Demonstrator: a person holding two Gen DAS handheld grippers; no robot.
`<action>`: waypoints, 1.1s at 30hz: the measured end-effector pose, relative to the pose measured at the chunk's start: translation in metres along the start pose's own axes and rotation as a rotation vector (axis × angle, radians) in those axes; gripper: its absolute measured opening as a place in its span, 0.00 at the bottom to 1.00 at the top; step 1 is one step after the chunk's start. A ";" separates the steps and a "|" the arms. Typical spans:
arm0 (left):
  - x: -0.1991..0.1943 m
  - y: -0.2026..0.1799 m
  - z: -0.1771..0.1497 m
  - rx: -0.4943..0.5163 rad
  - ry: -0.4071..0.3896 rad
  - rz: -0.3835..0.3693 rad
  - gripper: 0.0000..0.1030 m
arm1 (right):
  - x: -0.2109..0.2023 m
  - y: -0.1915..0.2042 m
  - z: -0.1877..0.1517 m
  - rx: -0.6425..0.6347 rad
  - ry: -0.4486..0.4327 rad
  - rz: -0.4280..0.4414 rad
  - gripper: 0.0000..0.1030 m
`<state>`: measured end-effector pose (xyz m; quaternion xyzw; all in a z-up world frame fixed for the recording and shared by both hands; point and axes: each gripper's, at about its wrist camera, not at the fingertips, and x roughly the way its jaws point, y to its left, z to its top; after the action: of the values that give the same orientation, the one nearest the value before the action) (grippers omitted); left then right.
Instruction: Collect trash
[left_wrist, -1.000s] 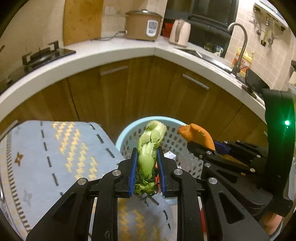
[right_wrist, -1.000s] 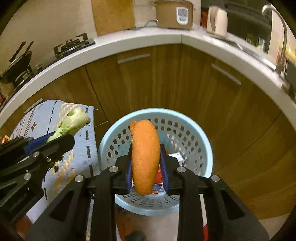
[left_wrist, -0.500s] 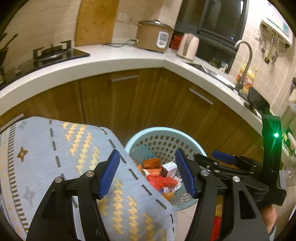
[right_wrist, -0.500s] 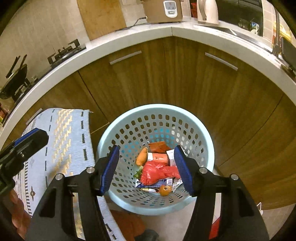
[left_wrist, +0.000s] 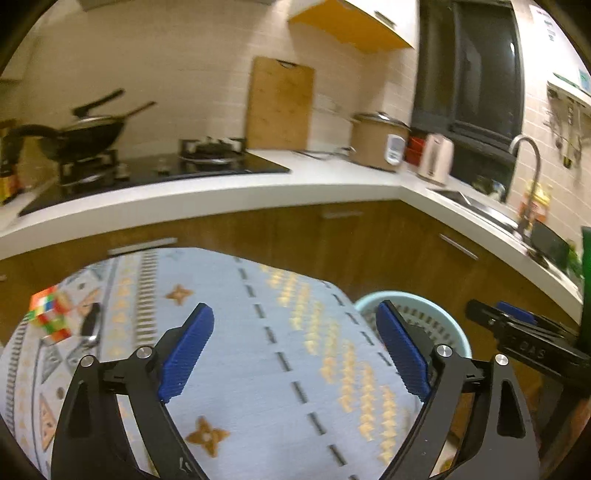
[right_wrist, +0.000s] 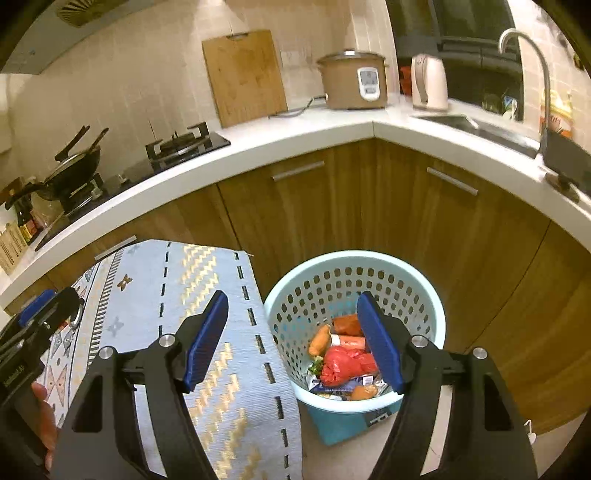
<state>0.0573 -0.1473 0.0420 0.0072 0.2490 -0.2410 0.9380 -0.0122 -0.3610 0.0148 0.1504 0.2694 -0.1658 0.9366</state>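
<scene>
A pale blue perforated basket (right_wrist: 321, 284) stands on the floor beside the table and holds trash: orange pieces (right_wrist: 319, 339), a red bag (right_wrist: 341, 365) and small packets. My right gripper (right_wrist: 293, 339) hangs above the table edge and the basket, its jaws opening with nothing between them. My left gripper (left_wrist: 295, 350) is over the patterned tablecloth (left_wrist: 236, 325), its jaws opening wide and empty. The basket's rim (left_wrist: 369, 301) shows at the right in the left wrist view. The other gripper appears at each view's edge, the right gripper (left_wrist: 517, 332) and the left gripper (right_wrist: 40, 317).
A coloured puzzle cube (left_wrist: 50, 314) and a dark small object (left_wrist: 90, 325) lie on the cloth at the left. Behind runs a white counter (right_wrist: 295, 136) with stove, wok (right_wrist: 74, 162), cutting board, rice cooker (right_wrist: 354, 81), kettle and sink. Wooden cabinets (right_wrist: 406, 229) stand behind the basket. A hand (right_wrist: 44, 421) shows at lower left.
Both grippers opened and let go: the green vegetable stalk and the orange piece dropped into the basket. Both then rose and pulled back, the left swinging left over the tablecloth.
</scene>
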 end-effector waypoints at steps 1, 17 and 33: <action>-0.002 0.003 -0.002 -0.002 -0.012 0.019 0.86 | -0.004 0.004 -0.003 -0.008 -0.016 -0.011 0.66; 0.003 0.005 -0.042 0.126 -0.117 0.222 0.88 | -0.029 0.038 -0.033 -0.120 -0.169 -0.090 0.67; 0.013 0.006 -0.052 0.160 -0.067 0.237 0.89 | -0.019 0.037 -0.044 -0.100 -0.123 -0.091 0.67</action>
<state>0.0460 -0.1413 -0.0101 0.1034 0.1948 -0.1477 0.9641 -0.0333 -0.3075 -0.0028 0.0807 0.2258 -0.2032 0.9493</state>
